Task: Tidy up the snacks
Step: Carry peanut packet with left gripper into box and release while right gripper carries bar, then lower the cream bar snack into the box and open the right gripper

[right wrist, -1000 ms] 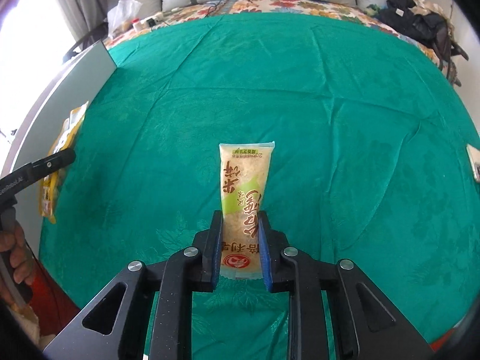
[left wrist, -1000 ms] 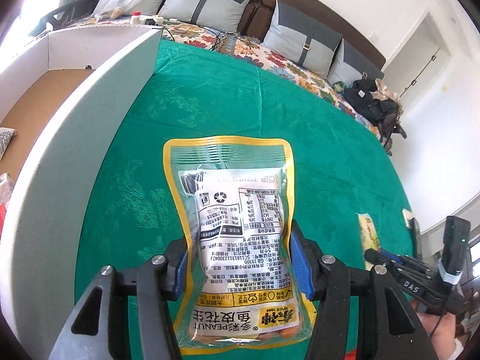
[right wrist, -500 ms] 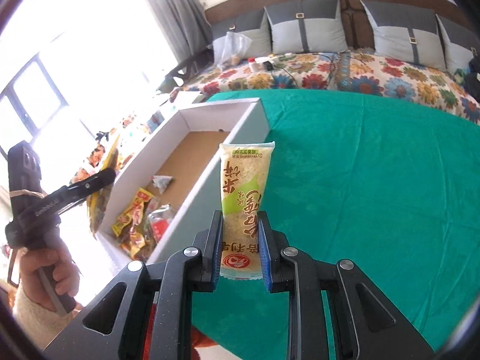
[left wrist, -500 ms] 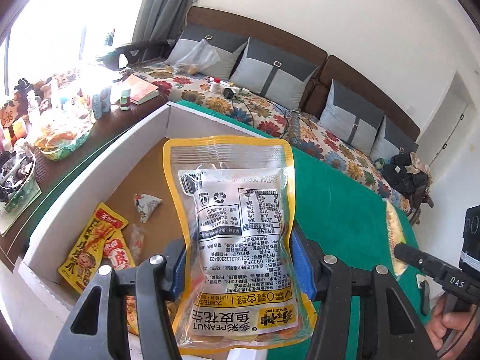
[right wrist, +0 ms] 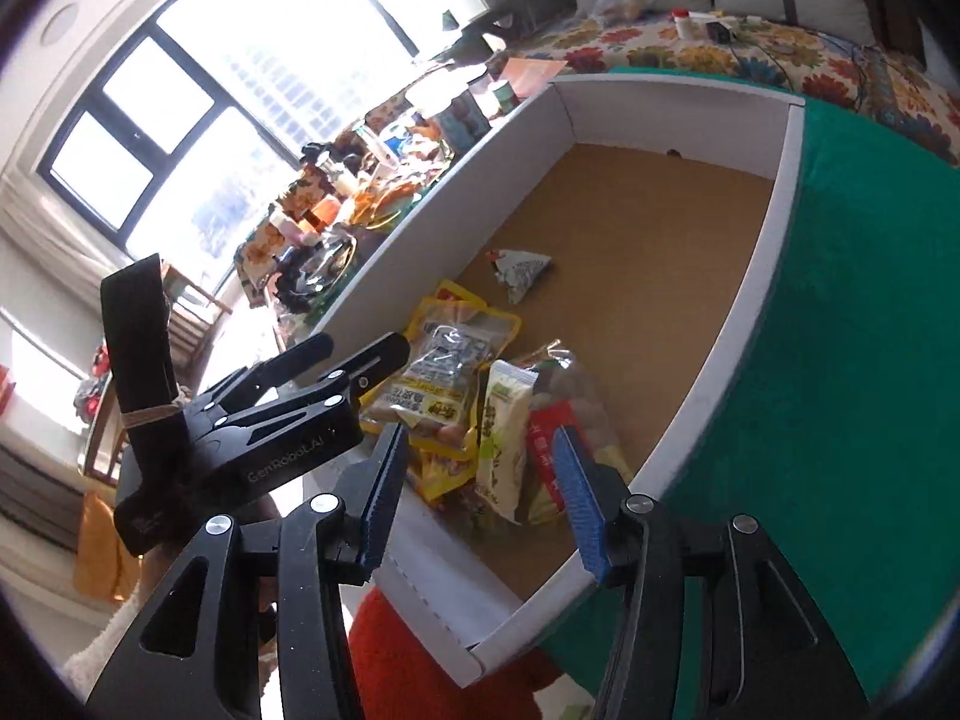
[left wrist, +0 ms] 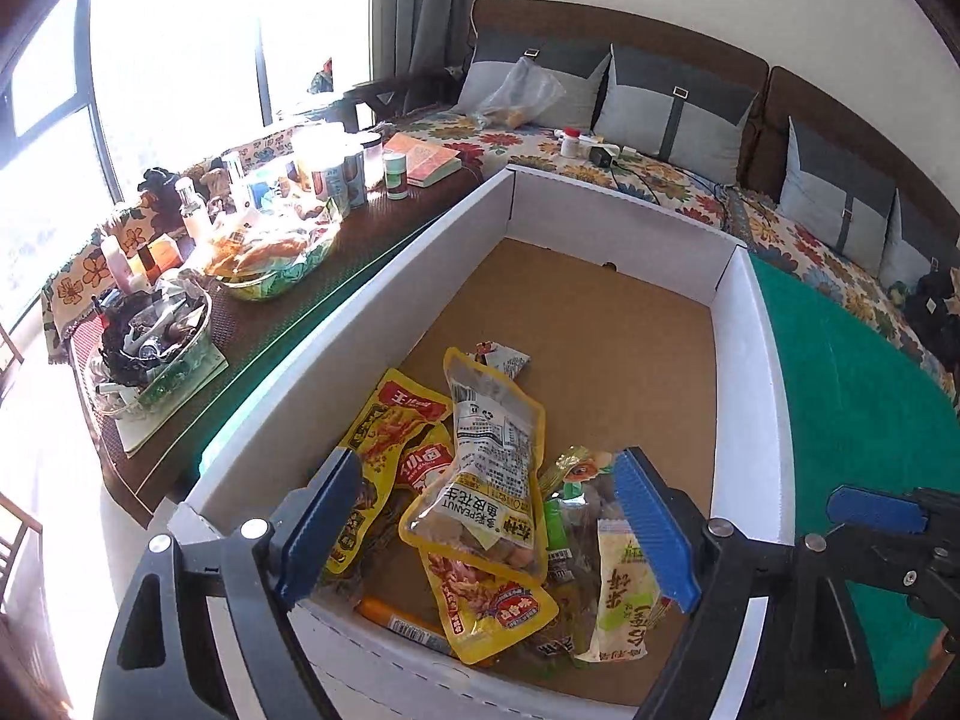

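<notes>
A white cardboard box [left wrist: 744, 324] with a brown floor holds several snack packs at its near end. The yellow-edged peanut bag [left wrist: 492, 468] lies loose on top of that pile. My left gripper [left wrist: 486, 531] hovers above it, jaws opening wide, touching nothing. The green-and-white rice cracker pack [right wrist: 504, 438] lies in the pile beside the peanut bag [right wrist: 438, 372]. My right gripper [right wrist: 480, 498] is above it, jaws opening, pads off the pack. The left gripper [right wrist: 360, 354] shows in the right wrist view, and one of the right gripper's fingers [left wrist: 870, 510] in the left wrist view.
The box [right wrist: 762, 276] sits at the edge of a green tablecloth [left wrist: 852, 396]. Left of it a dark side table [left wrist: 252, 276] carries bottles, jars and bowls. A sofa with grey cushions [left wrist: 678, 114] runs along the back. An orange-red thing [right wrist: 408, 660] lies below the box's near corner.
Both grippers have swung left from the green cloth to above the box. Both have opened, and the peanut bag and the rice cracker pack now lie in the box.
</notes>
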`<state>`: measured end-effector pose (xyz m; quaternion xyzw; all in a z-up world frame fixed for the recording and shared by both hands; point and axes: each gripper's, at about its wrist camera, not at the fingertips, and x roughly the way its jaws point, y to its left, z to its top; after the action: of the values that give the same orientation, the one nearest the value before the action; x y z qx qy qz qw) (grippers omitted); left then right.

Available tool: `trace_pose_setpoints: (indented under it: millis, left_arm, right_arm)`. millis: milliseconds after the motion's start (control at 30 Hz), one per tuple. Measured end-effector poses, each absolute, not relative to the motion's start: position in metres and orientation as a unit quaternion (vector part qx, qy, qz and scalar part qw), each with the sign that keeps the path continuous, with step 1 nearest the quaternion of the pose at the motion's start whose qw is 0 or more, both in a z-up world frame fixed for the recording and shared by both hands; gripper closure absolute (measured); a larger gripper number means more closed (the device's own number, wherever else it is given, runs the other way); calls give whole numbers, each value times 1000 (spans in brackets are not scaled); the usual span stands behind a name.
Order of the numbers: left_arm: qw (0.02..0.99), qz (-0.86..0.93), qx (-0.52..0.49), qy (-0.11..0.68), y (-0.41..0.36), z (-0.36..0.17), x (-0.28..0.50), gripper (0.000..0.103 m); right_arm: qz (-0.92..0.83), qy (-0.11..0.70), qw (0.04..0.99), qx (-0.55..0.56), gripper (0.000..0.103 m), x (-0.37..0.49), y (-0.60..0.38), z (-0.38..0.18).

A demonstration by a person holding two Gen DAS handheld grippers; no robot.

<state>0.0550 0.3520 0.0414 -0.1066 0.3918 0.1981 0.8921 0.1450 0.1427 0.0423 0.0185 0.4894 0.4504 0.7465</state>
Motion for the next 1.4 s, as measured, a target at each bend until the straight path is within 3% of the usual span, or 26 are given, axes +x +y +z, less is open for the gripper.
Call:
trace_pose_setpoints:
  millis: [67, 133, 200, 600, 1400]
  left_arm:
    - [892, 231, -73, 383, 344, 55, 50, 8]
    - [894, 258, -50, 364, 334, 70, 42, 0]
    - [890, 288, -39, 351, 324, 80, 34, 0]
    - [879, 288, -39, 379, 302, 83, 23, 0]
    - [873, 289, -58, 388, 319, 72, 13, 0]
  right_arm:
    - [443, 460, 770, 7, 42, 145, 129, 54]
    - [437, 420, 795, 0, 26, 144, 117, 72]
    - [424, 394, 815, -17, 21, 143, 108, 84]
    - [363, 400, 835, -104, 21, 132, 118, 81]
    - [372, 399, 826, -143, 21, 117, 153, 80]
